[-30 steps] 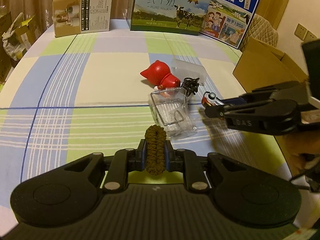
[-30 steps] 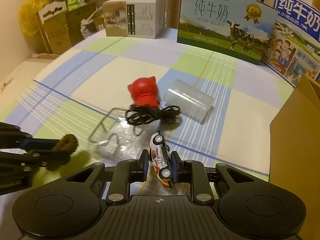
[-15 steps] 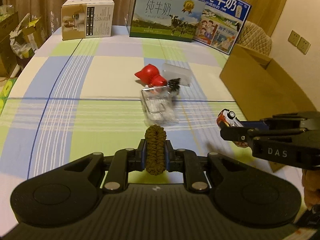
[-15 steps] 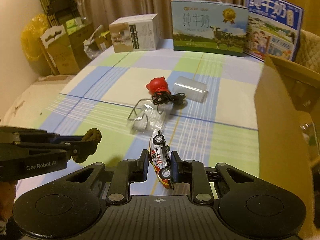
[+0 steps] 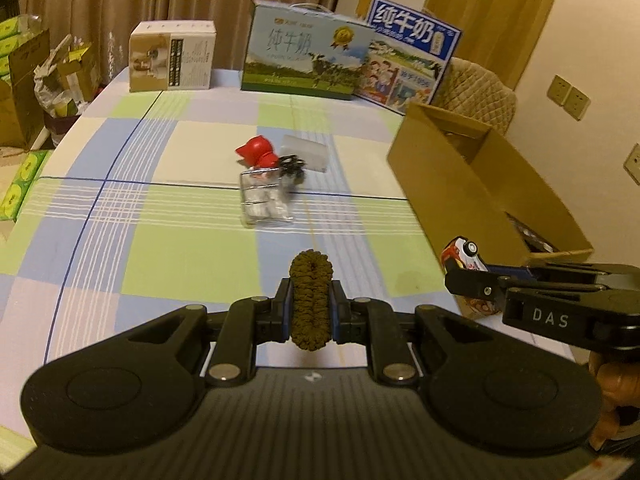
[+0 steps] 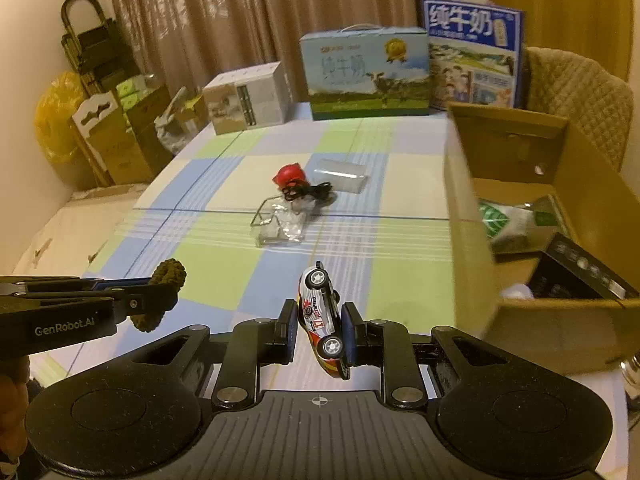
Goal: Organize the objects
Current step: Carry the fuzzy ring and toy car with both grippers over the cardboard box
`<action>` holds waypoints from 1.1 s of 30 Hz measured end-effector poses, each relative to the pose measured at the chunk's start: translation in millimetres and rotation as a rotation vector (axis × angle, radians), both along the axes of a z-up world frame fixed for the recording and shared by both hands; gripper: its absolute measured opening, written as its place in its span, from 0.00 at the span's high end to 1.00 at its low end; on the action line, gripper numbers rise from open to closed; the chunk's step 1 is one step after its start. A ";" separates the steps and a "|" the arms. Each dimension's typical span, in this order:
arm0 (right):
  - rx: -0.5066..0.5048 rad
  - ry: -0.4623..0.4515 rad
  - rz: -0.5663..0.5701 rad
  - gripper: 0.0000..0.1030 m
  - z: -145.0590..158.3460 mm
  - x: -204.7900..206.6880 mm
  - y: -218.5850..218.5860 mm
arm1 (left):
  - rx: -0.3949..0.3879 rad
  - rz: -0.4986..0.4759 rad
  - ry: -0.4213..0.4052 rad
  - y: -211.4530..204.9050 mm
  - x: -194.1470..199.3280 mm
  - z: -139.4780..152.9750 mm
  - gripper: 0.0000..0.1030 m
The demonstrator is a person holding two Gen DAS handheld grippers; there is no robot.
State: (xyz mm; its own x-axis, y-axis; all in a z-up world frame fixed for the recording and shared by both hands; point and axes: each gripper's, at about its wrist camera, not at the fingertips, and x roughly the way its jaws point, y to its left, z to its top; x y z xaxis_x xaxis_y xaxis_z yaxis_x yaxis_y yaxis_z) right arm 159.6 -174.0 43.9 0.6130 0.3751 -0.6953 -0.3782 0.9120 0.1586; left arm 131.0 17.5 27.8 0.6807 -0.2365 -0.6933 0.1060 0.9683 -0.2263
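Left wrist view: left tool (image 5: 311, 305) clamped on brown fuzzy ring (image 5: 311, 280), right tool (image 6: 320, 326) on toy car (image 6: 322, 316).

a lived-in home room: checked tablecloth (image 5: 168, 248), curtains (image 6: 224, 20), quilted chair (image 6: 576, 96), milk gift boxes (image 5: 308, 60).

Brown curtains (image 6: 224, 24) at twelve o'clock; quilted chair (image 6: 576, 100) at two; cream wall (image 5: 592, 60) with sockets (image 5: 568, 97).
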 end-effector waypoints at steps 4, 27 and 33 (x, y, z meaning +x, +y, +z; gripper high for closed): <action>0.005 -0.016 -0.020 0.81 11.2 -16.0 -13.9 | 0.000 -0.020 -0.017 -14.0 -14.2 12.2 0.86; 0.009 -0.084 -0.130 0.81 51.1 -35.6 -92.9 | 0.008 -0.162 -0.067 -89.2 -26.7 48.0 0.86; -0.015 -0.115 -0.182 0.81 64.7 -20.2 -127.7 | -0.001 -0.230 -0.080 -124.7 -10.0 54.3 0.86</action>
State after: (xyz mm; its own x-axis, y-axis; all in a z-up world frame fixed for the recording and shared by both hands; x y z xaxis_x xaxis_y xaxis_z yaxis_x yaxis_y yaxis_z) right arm 139.4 -301.7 108.6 0.7452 0.2408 -0.6219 -0.2217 0.9689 0.1096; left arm 121.0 -107.2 82.1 0.6612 -0.3928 -0.6392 0.3417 0.9162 -0.2095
